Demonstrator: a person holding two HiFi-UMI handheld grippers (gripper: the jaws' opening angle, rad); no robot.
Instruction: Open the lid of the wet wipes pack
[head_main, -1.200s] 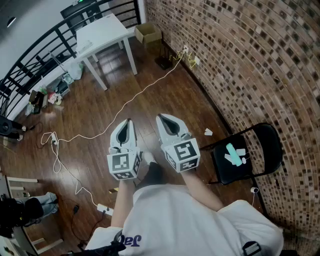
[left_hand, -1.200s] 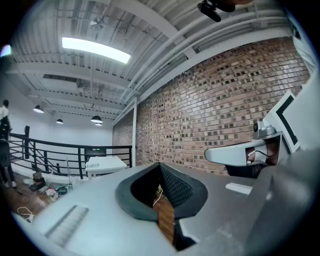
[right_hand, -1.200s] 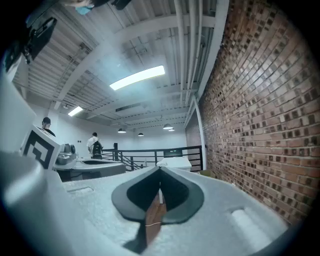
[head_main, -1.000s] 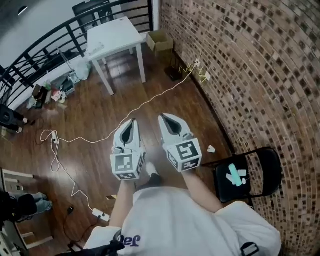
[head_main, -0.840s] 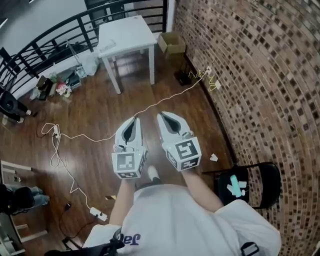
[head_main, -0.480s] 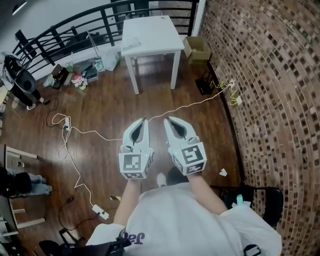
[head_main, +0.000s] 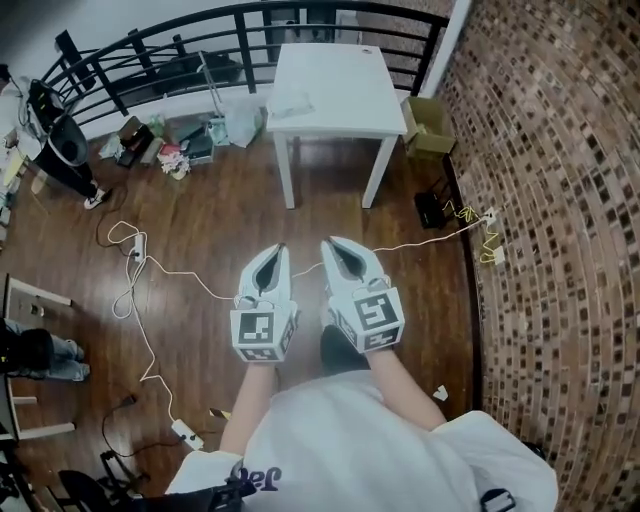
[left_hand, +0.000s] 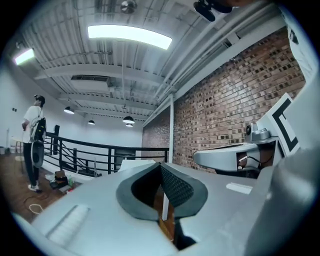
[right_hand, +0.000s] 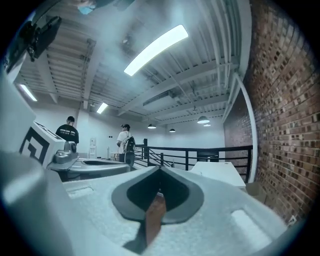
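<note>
Both grippers are held side by side in front of the person's body, above the wooden floor. My left gripper is shut with nothing in it, and its tips meet in the left gripper view. Beside it, my right gripper is also shut and empty, its tips together in its own view. Straight ahead stands a white table, well beyond both grippers. A pale flat packet lies on its left part, too small to make out any lid.
A brick wall runs along the right, with a cardboard box at its foot. A black railing closes the far side, with bags and clutter below it. White cables cross the floor. A person stands at the left.
The view has swung round: the white table moved from the upper left to straight ahead and nearer. The black chair at the lower right left the view. Both grippers stayed shut, side by side.
</note>
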